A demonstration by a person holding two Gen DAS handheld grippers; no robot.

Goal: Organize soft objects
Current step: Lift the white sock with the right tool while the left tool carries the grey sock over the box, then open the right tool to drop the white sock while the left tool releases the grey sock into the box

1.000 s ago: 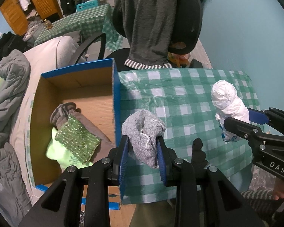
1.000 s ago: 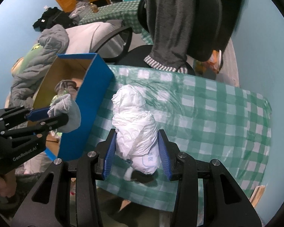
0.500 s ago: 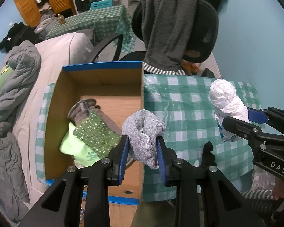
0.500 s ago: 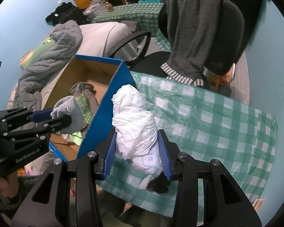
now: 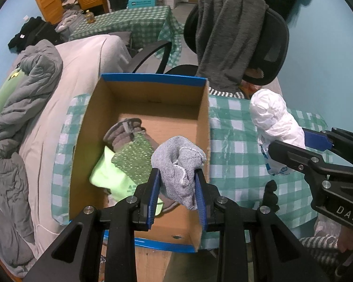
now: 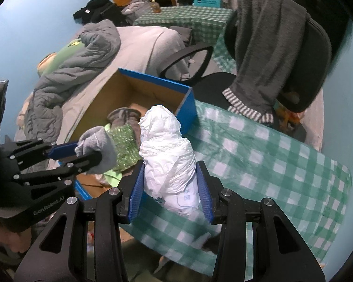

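Left gripper [image 5: 177,191] pinches a grey knitted cloth [image 5: 178,164], right gripper [image 6: 169,188] a white crumpled plastic bundle [image 6: 167,150]; release both only once fully inside the blue-edged cardboard box [image 5: 153,78].

The box [image 5: 143,103] at centre frame is brown cardboard inside with blue outer walls and rim, holding a glittery green piece [image 5: 131,157], a pale lime one [image 5: 110,178] and grey-brown fabric [image 5: 123,131]. The bench [image 5: 235,145] wears a green-and-white checked cloth. A grey cloth [image 5: 178,176] sits between blue pads [image 5: 153,195], a white crinkled bundle [image 6: 169,159] at the right.
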